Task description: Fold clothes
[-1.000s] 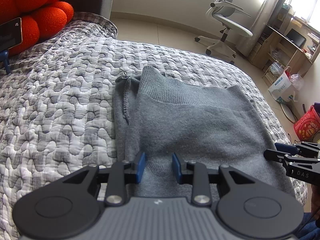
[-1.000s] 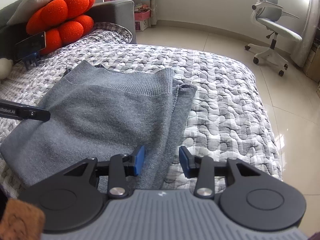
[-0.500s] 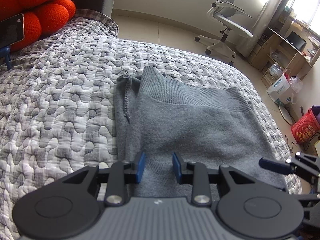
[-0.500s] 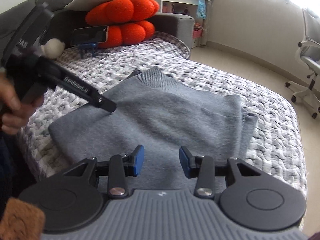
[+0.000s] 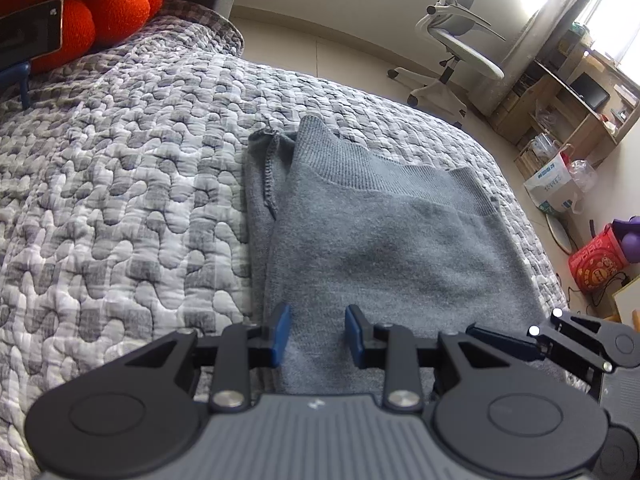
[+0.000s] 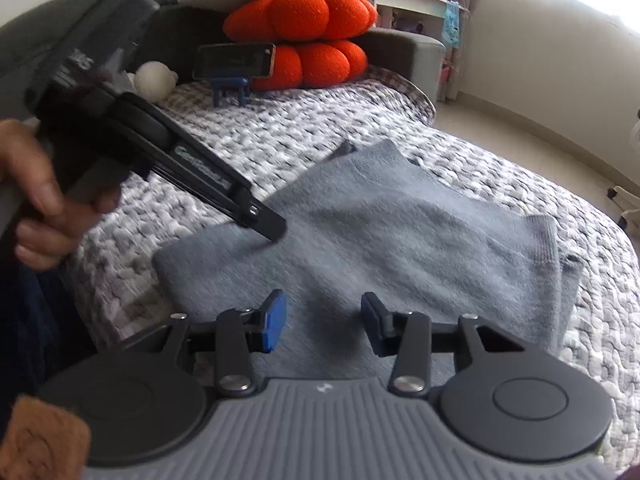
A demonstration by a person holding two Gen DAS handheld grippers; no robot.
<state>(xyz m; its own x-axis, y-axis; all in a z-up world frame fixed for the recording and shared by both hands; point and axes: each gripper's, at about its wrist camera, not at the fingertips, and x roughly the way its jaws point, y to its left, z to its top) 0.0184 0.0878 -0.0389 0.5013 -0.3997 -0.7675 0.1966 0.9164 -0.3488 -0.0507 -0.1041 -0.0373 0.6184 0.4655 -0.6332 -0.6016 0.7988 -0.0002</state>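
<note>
At the far left of the bed (image 5: 120, 184), on its grey patterned quilt, an orange cushion (image 5: 112, 8) sits behind a phone (image 5: 30, 36) propped on a small blue stand. Near the middle of the quilt lies the grey knitted garment (image 5: 392, 248), folded into a flat rectangle with its ribbed band at the far edge and a second layer showing along its left side. The left tongs (image 5: 314, 334) hang over the garment's near edge, blue pads spread with only cloth beneath and nothing pinched. Just to their right, the right tongs (image 5: 500, 340) reach in from the side; in their own view (image 6: 322, 322) the pads stand apart over the near fabric, gripping nothing. A hand (image 6: 36, 208) holds the left tool there, though that view is blurred. On the floor at far right stand a white office chair (image 5: 452, 48), a white bag (image 5: 554, 190) and a red container (image 5: 598, 266); what is in them cannot be made out.
</note>
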